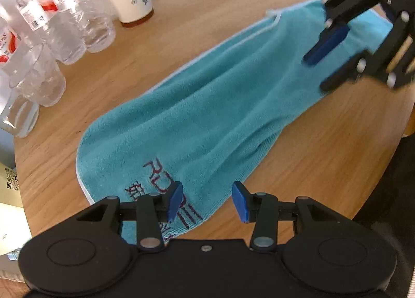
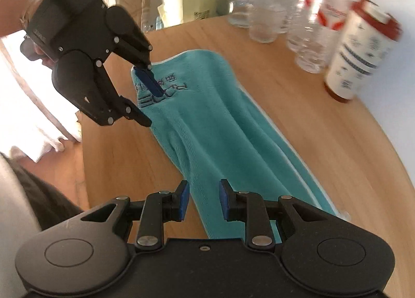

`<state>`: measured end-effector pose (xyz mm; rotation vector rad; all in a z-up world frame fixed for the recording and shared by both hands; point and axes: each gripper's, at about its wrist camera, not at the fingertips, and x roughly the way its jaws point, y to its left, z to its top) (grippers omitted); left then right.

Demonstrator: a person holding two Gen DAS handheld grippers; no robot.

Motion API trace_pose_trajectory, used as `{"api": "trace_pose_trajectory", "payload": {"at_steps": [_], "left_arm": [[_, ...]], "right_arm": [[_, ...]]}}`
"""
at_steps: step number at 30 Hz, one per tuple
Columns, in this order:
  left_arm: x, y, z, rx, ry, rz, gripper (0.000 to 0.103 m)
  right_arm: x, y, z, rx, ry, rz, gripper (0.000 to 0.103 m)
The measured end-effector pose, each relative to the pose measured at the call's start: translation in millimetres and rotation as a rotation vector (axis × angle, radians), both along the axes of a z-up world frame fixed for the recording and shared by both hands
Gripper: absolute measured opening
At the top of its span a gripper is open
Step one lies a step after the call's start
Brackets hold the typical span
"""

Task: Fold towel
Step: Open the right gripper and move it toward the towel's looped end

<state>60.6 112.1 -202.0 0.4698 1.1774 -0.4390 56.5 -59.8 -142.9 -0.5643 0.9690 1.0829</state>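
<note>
We held our left gripper (image 1: 207, 200) and right gripper (image 2: 203, 200) with fingers spread, gripping nothing. Between them stretched the teal towel (image 1: 207, 106), folded lengthwise, rumpled, embroidered lettering at the left end, flat on the counter (image 1: 324, 163). Beyond stood water bottles (image 1: 64, 25).

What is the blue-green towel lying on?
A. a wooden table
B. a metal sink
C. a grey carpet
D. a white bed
A: the towel is spread lengthwise on a light wooden table, with its wood grain showing all around the cloth; the left gripper and the right gripper both hang open over its two ends.
</note>
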Motion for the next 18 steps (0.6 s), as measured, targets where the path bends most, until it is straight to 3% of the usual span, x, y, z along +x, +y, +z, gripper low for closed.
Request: {"api": "trace_pose_trajectory", "payload": {"at_steps": [6,8,9,15,18], "left_arm": [[-4,7,-3,-0.026,0.004,-0.005,0.043],[-7,8,-4,-0.020,-0.002,-0.023,0.043],[-8,8,-4,-0.018,-0.005,-0.033,0.043],[-11,15,-4,-0.013,-0.031,-0.077,0.022],[-15,17,-3,-0.014,-0.029,-0.118,0.019]], "right_arm": [[-6,17,-19,-0.093,-0.033,-0.018,0.027],[-9,23,-29,-0.112,-0.027,-0.023,0.005],[-9,24,-31,-0.120,-0.017,-0.032,0.005],[-8,8,-27,-0.082,0.088,-0.094,0.003],[-14,0,-25,-0.068,0.107,-0.106,0.003]]}}
